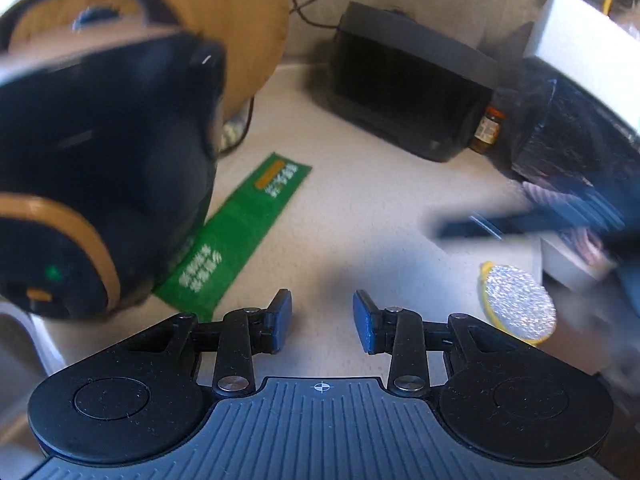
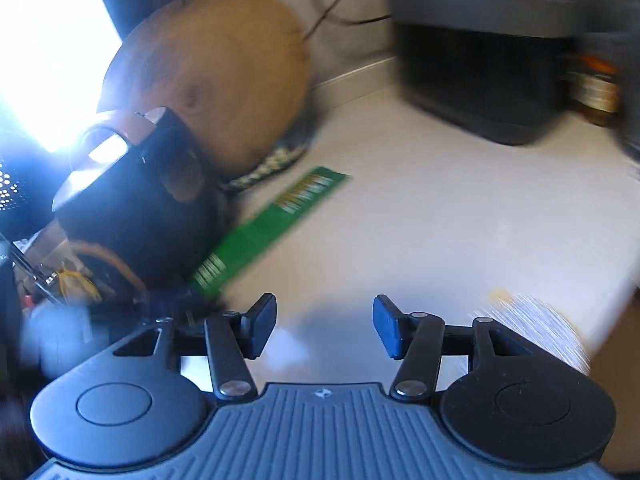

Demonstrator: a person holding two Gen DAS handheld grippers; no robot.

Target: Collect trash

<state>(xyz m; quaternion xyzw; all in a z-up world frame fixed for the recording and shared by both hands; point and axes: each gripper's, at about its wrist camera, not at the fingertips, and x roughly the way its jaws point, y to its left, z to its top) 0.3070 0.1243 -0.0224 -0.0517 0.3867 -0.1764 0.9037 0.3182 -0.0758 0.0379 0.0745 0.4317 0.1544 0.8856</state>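
A flat green wrapper point(image 1: 236, 232) lies on the white counter point(image 1: 380, 216), its near end tucked against a black and tan appliance point(image 1: 100, 160). A round foil lid with a yellow rim point(image 1: 518, 304) lies at the counter's right side. My left gripper point(image 1: 322, 320) hovers above the counter between the two, open, with nothing between its fingers. In the right wrist view the green wrapper point(image 2: 272, 224) lies ahead and to the left. The foil lid point(image 2: 532, 328) is a blur just right of my right gripper point(image 2: 324, 328), which is open and holds nothing.
A round wooden board point(image 1: 224, 8) leans against the back wall behind the appliance. A dark box point(image 1: 408, 80) stands at the back, with a small jar point(image 1: 488, 128) beside it. Black bags and a blurred dark shape point(image 1: 520, 224) crowd the right side. A cable hangs on the wall.
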